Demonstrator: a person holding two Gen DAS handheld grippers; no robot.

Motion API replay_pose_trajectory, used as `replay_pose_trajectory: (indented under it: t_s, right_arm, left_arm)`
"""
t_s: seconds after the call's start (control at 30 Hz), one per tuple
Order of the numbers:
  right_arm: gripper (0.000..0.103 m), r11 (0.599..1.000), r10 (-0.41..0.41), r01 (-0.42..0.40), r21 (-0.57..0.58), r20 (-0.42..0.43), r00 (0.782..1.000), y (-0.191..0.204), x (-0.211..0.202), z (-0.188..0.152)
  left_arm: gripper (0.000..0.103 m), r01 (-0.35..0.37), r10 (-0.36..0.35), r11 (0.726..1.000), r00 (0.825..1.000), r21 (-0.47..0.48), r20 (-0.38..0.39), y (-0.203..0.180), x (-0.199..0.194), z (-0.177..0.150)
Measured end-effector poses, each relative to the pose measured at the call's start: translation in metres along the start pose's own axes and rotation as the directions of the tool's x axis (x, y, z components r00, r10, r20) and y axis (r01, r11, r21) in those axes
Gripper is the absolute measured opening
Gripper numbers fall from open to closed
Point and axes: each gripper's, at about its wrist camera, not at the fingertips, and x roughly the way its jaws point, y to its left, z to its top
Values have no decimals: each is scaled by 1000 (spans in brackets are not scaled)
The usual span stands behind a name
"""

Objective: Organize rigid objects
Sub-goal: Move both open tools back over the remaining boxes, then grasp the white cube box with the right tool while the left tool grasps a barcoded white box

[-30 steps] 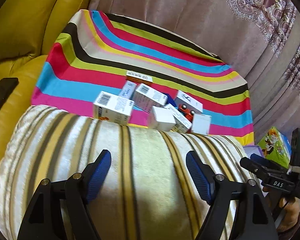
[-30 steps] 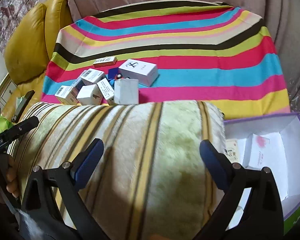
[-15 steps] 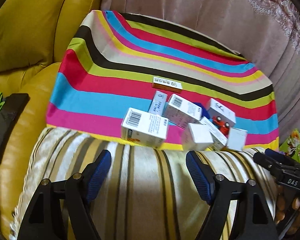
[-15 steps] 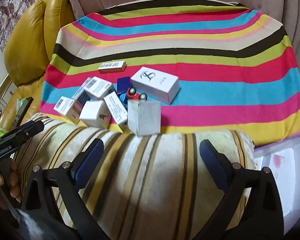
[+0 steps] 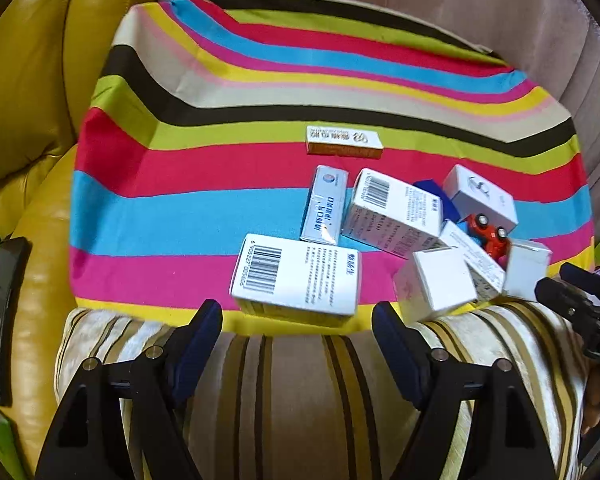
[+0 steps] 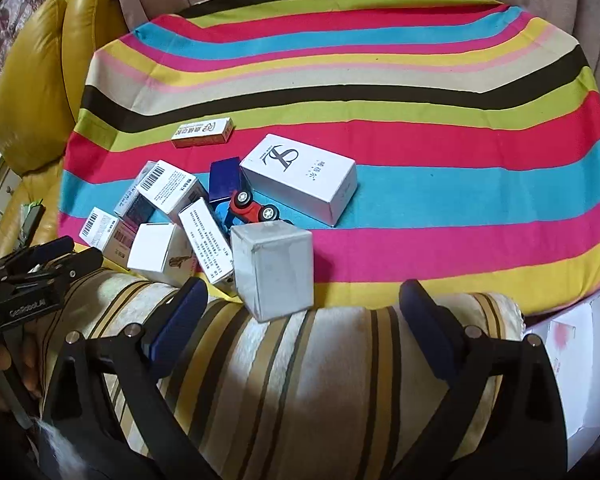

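Both grippers are hovering released over the striped cushion (image 5: pixel 300 392): the left gripper (image 5: pixel 296 344) is facing the barcoded carton (image 5: pixel 296 276) at the cloth's near edge, the right gripper (image 6: pixel 304 320) the grey cube box (image 6: pixel 274 272) (straddle it squarely, since neighbours crowd its left).

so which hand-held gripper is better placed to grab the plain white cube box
Right. The plain white cube box sits just ahead of the open right hand-held gripper; the open left hand-held gripper faces the barcode box instead.

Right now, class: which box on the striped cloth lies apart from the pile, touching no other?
The flat orange-edged box, alone on the green and red stripes behind the pile; the other boxes crowd together around the red toy car.
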Motion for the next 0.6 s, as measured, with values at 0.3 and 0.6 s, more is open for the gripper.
replay_pose_trajectory:
  t_s: [0.3,0.6]
  right_arm:
    - [97,999,6,-7,-41,-34,999,4,19,12]
    - [50,999,37,-38,-20,-48,998,-1,25,7]
  left_arm:
    - [78,10,-9,1000,999,21,-52,-2,20,9]
    - [70,25,-23,998,999,53,-25,-8,15,6]
